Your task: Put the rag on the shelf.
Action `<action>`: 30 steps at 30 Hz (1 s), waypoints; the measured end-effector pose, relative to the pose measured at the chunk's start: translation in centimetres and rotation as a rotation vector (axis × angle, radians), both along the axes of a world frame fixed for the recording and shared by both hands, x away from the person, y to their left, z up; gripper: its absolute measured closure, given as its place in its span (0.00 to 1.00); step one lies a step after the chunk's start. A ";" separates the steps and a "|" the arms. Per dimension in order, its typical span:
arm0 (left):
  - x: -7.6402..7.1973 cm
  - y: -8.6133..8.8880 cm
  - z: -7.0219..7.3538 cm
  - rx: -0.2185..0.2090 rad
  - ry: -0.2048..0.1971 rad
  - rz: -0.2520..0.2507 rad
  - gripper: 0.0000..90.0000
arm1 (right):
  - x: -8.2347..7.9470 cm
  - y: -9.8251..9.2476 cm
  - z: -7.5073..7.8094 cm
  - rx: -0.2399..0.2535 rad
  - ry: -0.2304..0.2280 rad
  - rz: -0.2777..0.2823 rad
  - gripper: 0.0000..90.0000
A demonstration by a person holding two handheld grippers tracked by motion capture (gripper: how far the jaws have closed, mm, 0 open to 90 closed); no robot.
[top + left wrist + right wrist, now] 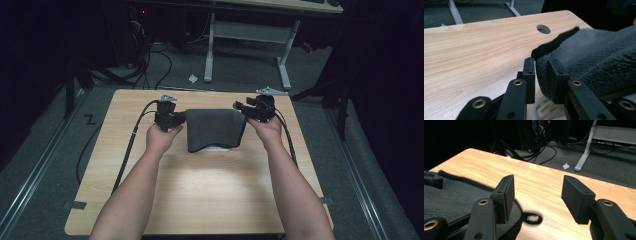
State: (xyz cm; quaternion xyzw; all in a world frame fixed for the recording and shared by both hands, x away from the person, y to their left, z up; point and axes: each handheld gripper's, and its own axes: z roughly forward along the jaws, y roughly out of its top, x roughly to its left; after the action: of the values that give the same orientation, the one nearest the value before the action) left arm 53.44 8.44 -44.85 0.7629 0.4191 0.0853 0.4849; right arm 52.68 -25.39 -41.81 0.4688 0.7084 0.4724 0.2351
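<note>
Dark room, grey carpet floor point(45, 150); a white-legged desk point(250, 35) stands beyond, cables point(150, 65) trail on the floor near it, and a scrap of white paper point(193, 78) lies just past the bench's far edge. Light wood bench point(210, 190) with rounded corners; in the left gripper view a round hole point(543, 29) shows in its top.

Left: left hand point(161, 137) holds the left gripper point(176, 119) at the left edge of a dark grey towel point(215, 129). In the left gripper view the towel's fleecy fold point(541, 72) sits between the jaws, which stand close together on either side of it; whether the pads press on it I cannot tell. The towel's black hem point(554, 43) runs up and away from the jaws. A white slotted plastic piece point(544, 108) shows under the towel, below the jaws.

Centre: the towel lies at the far middle of the bench, draped over something pale point(220, 148) that peeks out at its near edge; its far edge is stretched between the two grippers.

Right: right hand point(267, 129) holds the right gripper point(243, 107) at the towel's right corner. In the right gripper view the jaws stand wide apart, nothing between them but bare bench. The towel lies beside and under the left jaw; its black hanging loop point(532, 218) rests flat on the wood.
</note>
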 end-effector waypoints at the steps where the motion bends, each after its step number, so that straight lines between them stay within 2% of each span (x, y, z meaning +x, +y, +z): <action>1: 0.0 0.0 -0.1 0.002 0.004 0.001 0.84 | -0.1 -0.1 0.1 -0.002 -0.008 -0.003 0.49; 2: 0.0 0.1 -0.1 0.008 0.006 0.011 0.83 | -0.2 -0.3 0.2 0.001 -0.013 -0.006 0.49; 5: 0.0 0.7 -0.3 -0.012 0.017 0.038 0.72 | -0.4 -0.7 0.5 0.006 -0.024 -0.009 0.49; 7: -0.1 1.1 -0.3 -0.016 0.012 0.054 0.69 | -0.5 -0.9 0.7 -0.002 -0.026 -0.019 0.49; 13: -0.2 1.7 -0.1 -0.011 -0.003 0.076 0.66 | -0.8 -1.6 0.6 -0.018 -0.038 -0.039 0.54; 20: -0.6 2.3 0.0 0.009 -0.026 0.092 0.63 | -1.1 -2.2 -0.3 -0.035 -0.026 -0.057 0.58; 25: -1.0 3.0 -0.3 0.025 -0.027 0.103 0.61 | -1.9 -2.5 -0.9 -0.057 -0.029 -0.062 0.59; 27: -1.1 3.2 -0.3 0.040 -0.031 0.100 0.60 | -2.2 -2.6 -0.9 -0.048 -0.026 -0.061 0.60; 30: -1.6 3.5 0.1 0.028 -0.057 0.106 0.60 | -3.1 -2.6 -0.9 -0.049 -0.048 -0.068 0.62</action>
State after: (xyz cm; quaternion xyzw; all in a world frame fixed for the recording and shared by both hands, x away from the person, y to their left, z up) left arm 51.82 11.95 -44.77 0.7436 0.4437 0.1384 0.4807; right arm 49.60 -28.01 -42.70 0.4752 0.6976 0.4576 0.2795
